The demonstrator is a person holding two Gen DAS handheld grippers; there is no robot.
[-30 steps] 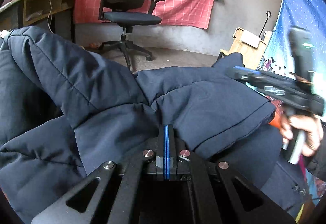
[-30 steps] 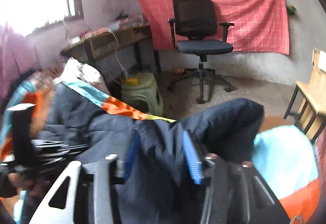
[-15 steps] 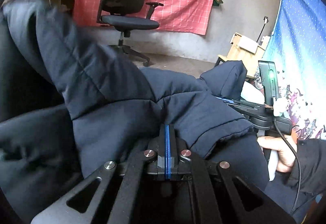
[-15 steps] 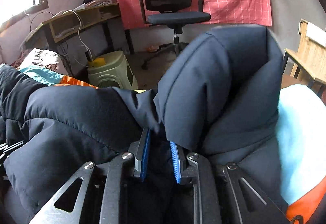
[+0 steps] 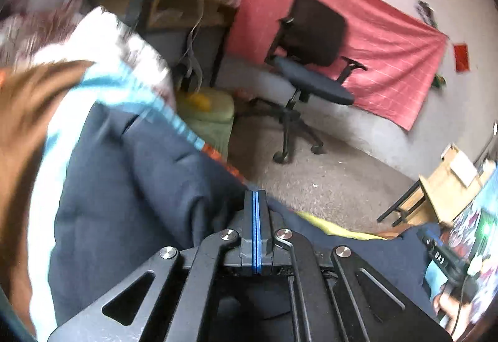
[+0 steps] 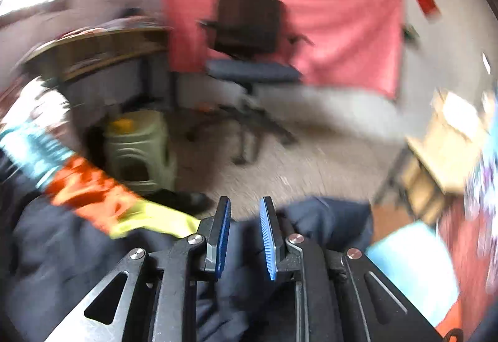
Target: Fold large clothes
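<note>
Since the earlier frames, both grippers are sweeping toward the left side of the room, and the dark padded jacket (image 5: 130, 205) is no longer bunching up high in front of either camera; it is now lying low and flatter on the patterned bedspread (image 5: 40, 136).

Left side: the left gripper (image 5: 256, 211) is sitting with its pads pressed flat together. The jacket is lying directly beneath and to the left of the jaw tips. No thick fold is showing between the pads, so whether a thin layer of fabric is being pinched cannot be determined. The jacket's far edge is running just beside the bed edge, above the green stool (image 5: 214, 118).

Right side: the right gripper (image 6: 245, 217) is holding its jaws a narrow gap apart, with dark jacket fabric (image 6: 326, 223) filling the lower part of that gap. The fabric appears to be seated between the pads.

Hazards from this state:
- The padded fabric is bulky and slippery. A fast sideways pull is likely to be dragging it out of the narrow right-hand grip.
- If the left gripper is holding nothing, only one corner is being carried, and the fold is going to skew.
- The jacket is lying near the bed edge; an uneven pull is risking a slide toward the floor.
</note>
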